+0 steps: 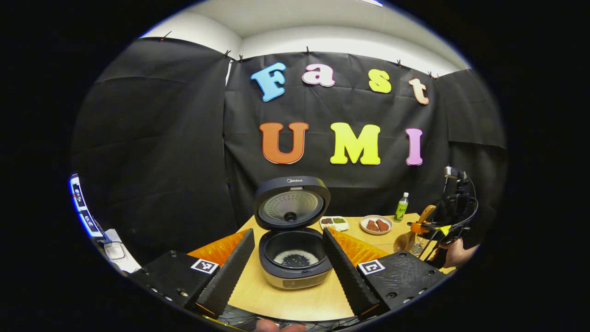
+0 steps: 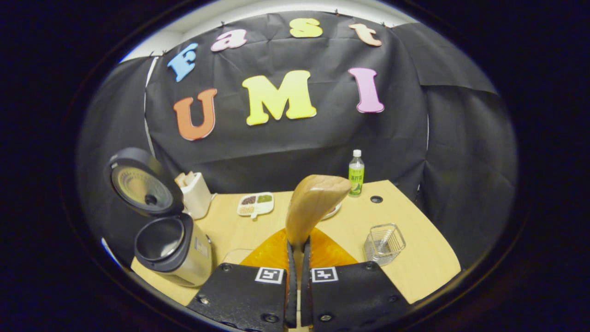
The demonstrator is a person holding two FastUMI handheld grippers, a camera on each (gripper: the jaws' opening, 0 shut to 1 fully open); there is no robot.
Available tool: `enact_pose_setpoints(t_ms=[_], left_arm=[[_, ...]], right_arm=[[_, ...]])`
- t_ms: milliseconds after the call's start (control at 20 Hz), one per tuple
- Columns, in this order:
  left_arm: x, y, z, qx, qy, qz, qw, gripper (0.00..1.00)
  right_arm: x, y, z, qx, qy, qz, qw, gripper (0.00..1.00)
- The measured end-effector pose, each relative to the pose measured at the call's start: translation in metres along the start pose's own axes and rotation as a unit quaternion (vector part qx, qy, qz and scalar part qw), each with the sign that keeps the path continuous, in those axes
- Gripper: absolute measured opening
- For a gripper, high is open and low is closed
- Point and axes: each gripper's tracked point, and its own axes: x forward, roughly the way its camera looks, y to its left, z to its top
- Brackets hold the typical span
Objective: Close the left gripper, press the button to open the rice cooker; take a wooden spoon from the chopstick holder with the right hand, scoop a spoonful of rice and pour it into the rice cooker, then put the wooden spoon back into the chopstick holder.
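rice cooker on worktop, lid up, grains in pot. wooden spoon upright, bowl topmost, pinched between right gripper fingers, nearly closed. left gripper fingers wide apart, flanking cooker, holding nothing.

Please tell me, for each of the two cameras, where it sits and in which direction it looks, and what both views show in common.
Left gripper view: rides on the left gripper, low before the table, facing the open rice cooker; its own open fingers frame the pot; farther right, the right gripper and a hand.
Right gripper view: rides on the right gripper, above the table's near edge, facing the wall; its fingers are shut on the wooden spoon.
Shared: rice cooker, wooden spoon, green bottle, divided dish.
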Motion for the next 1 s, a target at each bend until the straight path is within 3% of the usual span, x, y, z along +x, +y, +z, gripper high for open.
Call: enact_pose_setpoints(t_ms=[450,700,1000], left_arm=[[-0.009,0.028,-0.014,-0.002,0.027,0.018,0.999,0.95],[-0.012,0.033,-0.021,0.002,0.038,0.027,0.999,0.95],[-0.016,0.036,-0.025,0.002,0.047,0.036,0.998,0.95]], right_arm=[[0.035,0.019,-0.058,-0.146,0.012,-0.046,0.988,0.08],[0.045,0.037,-0.079,-0.114,0.026,-0.033,0.993,0.08],[0.048,0.085,-0.087,-0.029,0.047,0.03,0.998,0.08]])
